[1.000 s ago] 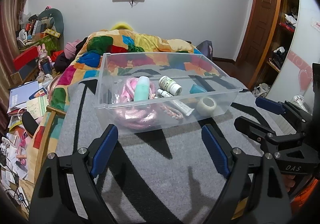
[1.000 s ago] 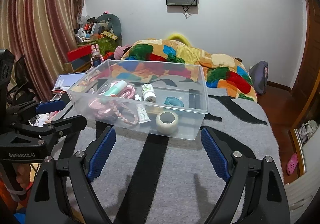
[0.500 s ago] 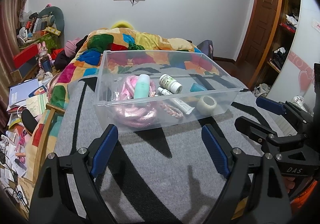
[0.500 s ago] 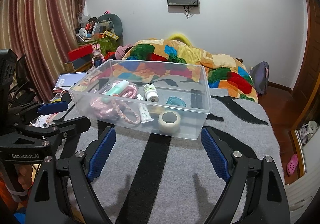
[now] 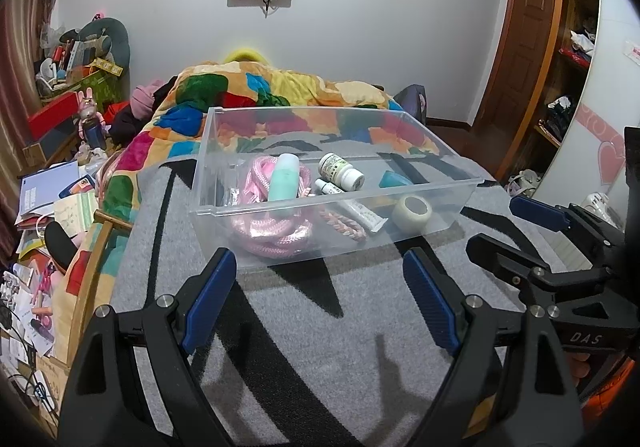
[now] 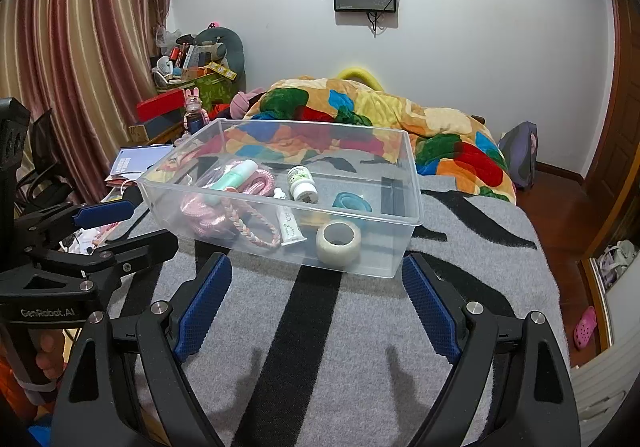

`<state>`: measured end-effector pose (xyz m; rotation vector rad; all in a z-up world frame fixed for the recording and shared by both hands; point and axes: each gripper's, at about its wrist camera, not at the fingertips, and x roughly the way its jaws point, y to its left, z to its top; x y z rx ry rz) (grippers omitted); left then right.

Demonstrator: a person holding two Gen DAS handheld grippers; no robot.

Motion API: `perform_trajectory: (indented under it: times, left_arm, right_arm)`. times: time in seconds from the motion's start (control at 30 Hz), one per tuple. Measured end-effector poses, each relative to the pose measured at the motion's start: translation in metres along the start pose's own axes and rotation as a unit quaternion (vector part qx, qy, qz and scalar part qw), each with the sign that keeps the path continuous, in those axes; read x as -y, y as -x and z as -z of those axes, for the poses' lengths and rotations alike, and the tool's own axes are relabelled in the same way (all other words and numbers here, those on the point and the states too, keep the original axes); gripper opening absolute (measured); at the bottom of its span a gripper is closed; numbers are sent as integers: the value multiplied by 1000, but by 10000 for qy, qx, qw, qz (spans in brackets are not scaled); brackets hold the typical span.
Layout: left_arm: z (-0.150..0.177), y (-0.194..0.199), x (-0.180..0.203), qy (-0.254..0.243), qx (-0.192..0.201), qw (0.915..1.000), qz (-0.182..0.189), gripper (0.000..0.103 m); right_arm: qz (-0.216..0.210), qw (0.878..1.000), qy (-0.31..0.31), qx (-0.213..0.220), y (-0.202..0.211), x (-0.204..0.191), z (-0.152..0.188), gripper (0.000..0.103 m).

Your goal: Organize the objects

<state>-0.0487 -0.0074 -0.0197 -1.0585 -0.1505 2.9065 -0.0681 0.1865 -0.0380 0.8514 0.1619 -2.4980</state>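
Bin: clear plastic bin (image 5: 320,207) sits on the grey striped blanket (image 5: 320,347), centre of both views, open at the top.
Contents: pink rope (image 5: 276,231), mint bottle (image 5: 284,183), white pill bottle (image 5: 340,175), small tube (image 5: 360,211), tape roll (image 5: 412,209), braided cord (image 6: 256,223) and a teal item (image 6: 352,201) all lie inside the bin.
Blanket around bin: no loose item visible on it in either view.
Stage: fits either a sorting that is complete or a bin about to be emptied; the pictures do not settle which.
Left gripper (image 5: 320,299): fingers apart, holding nothing, low centre of its own view, short of the bin's near wall.
Right gripper (image 6: 316,303): fingers apart, holding nothing, likewise short of the near wall.
Handling, bin: judged light, thin-walled, likely to flex and slide on the blanket; best taken by the rim.
Handling, rope and cord: soft, limp; will trail if pinched at one strand.
Handling, bottles: rigid, smooth, apt to roll; grip across the body.
Handling, tape roll: light, stiff ring, lying against the near wall; pinch through the wall of the ring.
Handling, tube: soft, squeezable; hold near the cap.
Risk: near wall limits approach to the low items.
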Motion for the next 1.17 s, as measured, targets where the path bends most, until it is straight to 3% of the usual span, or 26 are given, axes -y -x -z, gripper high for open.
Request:
perform_trajectory:
  times: [1.17]
  left_arm:
    - [-1,7,7,-127,70,9998,114,86]
  right_arm:
    - [-27,10000,-3,-42,-1,-1,3,85]
